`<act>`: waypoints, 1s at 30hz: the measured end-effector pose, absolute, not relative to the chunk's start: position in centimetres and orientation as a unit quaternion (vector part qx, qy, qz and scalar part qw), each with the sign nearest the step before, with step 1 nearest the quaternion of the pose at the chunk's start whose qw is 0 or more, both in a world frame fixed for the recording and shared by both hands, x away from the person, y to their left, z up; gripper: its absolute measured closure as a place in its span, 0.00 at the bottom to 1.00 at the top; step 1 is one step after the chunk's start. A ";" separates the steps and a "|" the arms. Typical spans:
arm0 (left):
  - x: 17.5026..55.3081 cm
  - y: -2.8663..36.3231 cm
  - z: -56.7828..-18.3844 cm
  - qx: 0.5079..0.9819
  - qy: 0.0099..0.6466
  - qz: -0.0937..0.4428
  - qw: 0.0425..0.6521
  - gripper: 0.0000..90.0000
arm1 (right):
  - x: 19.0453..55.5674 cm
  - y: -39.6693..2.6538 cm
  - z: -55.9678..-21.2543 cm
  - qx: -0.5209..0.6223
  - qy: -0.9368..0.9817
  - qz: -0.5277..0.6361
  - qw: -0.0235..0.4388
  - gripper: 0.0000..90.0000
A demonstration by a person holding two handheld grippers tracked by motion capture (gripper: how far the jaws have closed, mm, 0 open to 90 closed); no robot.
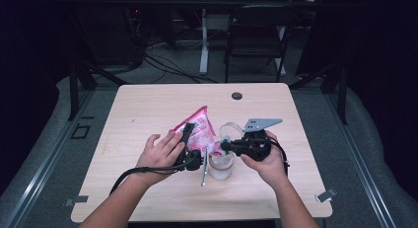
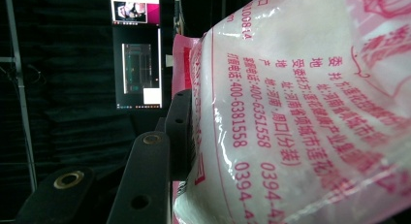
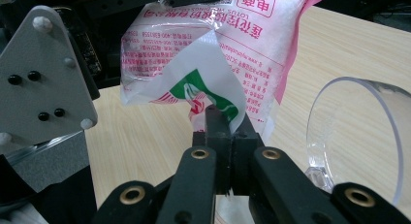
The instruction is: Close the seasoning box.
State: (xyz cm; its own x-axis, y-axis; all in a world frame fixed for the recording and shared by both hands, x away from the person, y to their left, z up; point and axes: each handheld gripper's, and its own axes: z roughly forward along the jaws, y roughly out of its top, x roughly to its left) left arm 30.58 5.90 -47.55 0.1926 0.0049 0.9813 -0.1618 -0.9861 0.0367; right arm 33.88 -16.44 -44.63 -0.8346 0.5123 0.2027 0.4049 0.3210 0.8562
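Pink bag (image 1: 198, 131) at frame centre, held tilted over jar (image 1: 220, 165). Left tongs (image 1: 187, 139) clamp bag body, jaws part spread around it. Right tongs (image 3: 224, 136) pressed together, pinching torn bag corner (image 3: 208, 86). Judgement: pouring step; keep corner pulled taut, mouth aimed into jar, tilt slowly. Bag full of white grains. Jar contents unclear. Clear lid (image 3: 358, 132) beside jar on desk (image 1: 148, 99). Spoon (image 1: 203, 172) left of jar.
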 end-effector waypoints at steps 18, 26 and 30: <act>30.5 5.7 -47.7 0.766 -0.054 0.638 0.066 0.73 | 33.9 -16.4 -44.7 0.286 0.810 0.508 0.054 1.00; 30.4 5.6 -47.7 0.763 -0.055 0.641 0.060 0.73 | 33.9 -16.5 -44.7 0.286 0.811 0.507 0.056 1.00; 30.4 5.6 -47.7 0.763 -0.055 0.641 0.060 0.73 | 33.9 -16.5 -44.7 0.285 0.813 0.504 0.058 1.00</act>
State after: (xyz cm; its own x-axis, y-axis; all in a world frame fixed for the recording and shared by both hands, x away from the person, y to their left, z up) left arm 30.39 5.56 -47.67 0.1711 -0.0065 0.9852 -0.1612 -0.9867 0.0215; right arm 33.92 -16.50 -44.73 -0.8305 0.5226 0.1930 0.4049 0.3284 0.8534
